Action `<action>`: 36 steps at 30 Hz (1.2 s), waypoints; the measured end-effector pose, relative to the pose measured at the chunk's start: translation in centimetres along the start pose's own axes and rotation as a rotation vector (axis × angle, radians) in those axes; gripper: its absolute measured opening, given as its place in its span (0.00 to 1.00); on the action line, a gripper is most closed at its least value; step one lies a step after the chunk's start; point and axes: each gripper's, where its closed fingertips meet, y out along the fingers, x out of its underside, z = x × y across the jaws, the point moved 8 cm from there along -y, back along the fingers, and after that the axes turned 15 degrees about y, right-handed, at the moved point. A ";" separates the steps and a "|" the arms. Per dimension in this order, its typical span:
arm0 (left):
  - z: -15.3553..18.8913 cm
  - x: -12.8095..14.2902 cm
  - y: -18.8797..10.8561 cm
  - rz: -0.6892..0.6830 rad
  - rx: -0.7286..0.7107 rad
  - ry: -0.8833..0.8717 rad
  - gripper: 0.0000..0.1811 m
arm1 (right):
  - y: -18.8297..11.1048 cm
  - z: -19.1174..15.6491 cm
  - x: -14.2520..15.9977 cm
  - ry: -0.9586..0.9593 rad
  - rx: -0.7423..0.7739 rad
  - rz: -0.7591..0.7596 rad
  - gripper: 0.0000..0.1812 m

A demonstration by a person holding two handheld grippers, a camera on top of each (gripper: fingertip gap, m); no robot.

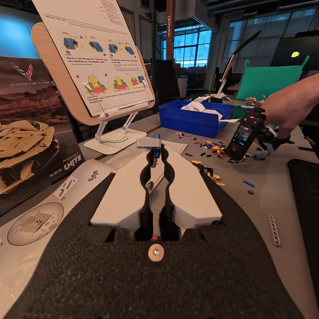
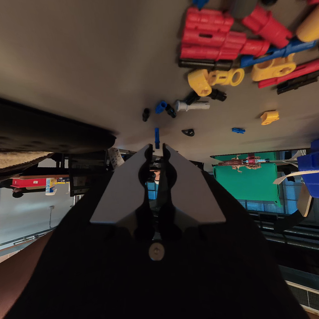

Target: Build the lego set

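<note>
Lego sub-assembly, a grey angled beam with a blue pin [image 1: 149, 144], is pinched by the left gripper [image 1: 157, 149] above the table. Right gripper [image 2: 157, 145], jaws slightly apart, reaches a loose blue plastic pin [image 2: 156, 137] on the grey tabletop [image 2: 86, 69]; next it probably must close on it precisely.

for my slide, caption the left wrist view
Left gripper shut on a grey beam with blue pin above the instruction booklet.

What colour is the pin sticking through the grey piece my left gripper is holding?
Blue. The pin runs through the grey piece, clearest in the left wrist view.
</note>
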 end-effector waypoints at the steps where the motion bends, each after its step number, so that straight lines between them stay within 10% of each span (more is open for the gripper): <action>1: 0.0 0.0 0.0 0.000 0.000 0.000 0.04 | 0.0 0.0 0.0 0.001 -0.003 -0.001 0.05; 8: 0.0 0.1 0.0 -0.002 0.001 -0.001 0.04 | -0.9 0.7 0.5 0.011 -0.005 0.168 0.12; 16: 0.0 -0.2 -0.1 0.007 0.000 -0.004 0.04 | -0.8 1.7 7.8 0.161 -0.331 1.187 0.15; 20: 0.6 -0.5 0.1 0.011 0.003 0.017 0.04 | 3.1 1.4 9.4 0.253 -0.336 1.366 0.15; 36: 1.6 -0.2 0.6 -0.013 0.043 0.036 0.04 | 5.3 0.9 6.5 0.177 -0.284 1.167 0.10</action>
